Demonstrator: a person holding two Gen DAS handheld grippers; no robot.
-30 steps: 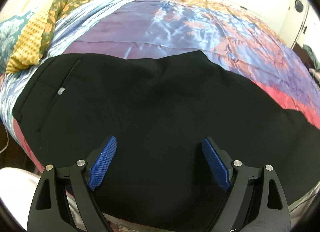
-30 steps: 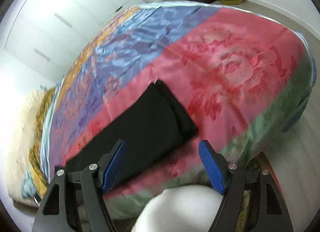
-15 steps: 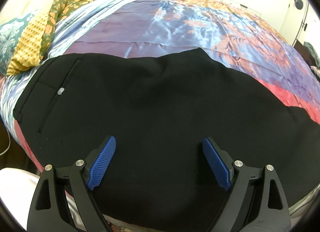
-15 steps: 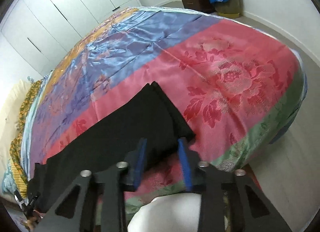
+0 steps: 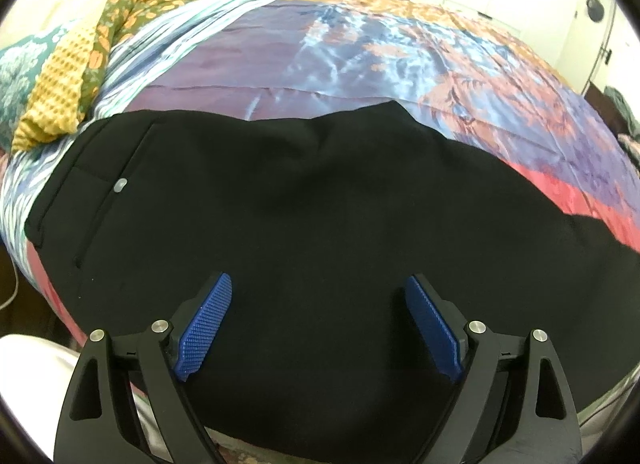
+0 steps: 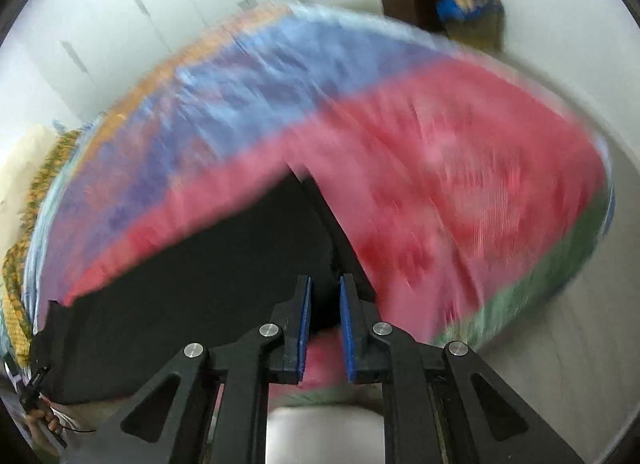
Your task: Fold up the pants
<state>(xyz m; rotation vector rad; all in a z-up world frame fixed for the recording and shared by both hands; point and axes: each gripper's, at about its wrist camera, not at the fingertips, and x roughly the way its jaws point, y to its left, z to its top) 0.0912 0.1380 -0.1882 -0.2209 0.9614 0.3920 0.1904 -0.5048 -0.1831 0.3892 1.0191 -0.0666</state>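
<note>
Black pants [image 5: 304, 223] lie flat across the near side of a bed, waistband with a pocket button [image 5: 120, 185] at the left. My left gripper [image 5: 318, 300] is open and hovers just above the seat area. In the blurred right wrist view the leg end of the pants [image 6: 240, 264] lies on the red part of the cover. My right gripper [image 6: 324, 296] has its blue pads [image 6: 306, 304] nearly closed over the near corner of the leg hem. The blur hides whether cloth is pinched.
The bed has a shiny quilted cover [image 5: 360, 63], purple, blue, orange and red. Yellow and floral cloths [image 5: 60, 79] are piled at the far left. White wardrobe doors [image 6: 140, 23] stand behind. A brown cabinet with piled clothes [image 6: 460, 11] stands far right.
My right gripper has closed from wide open to a narrow gap and moved down onto the leg hem; its view is now blurred by motion. The left gripper has hardly moved.
</note>
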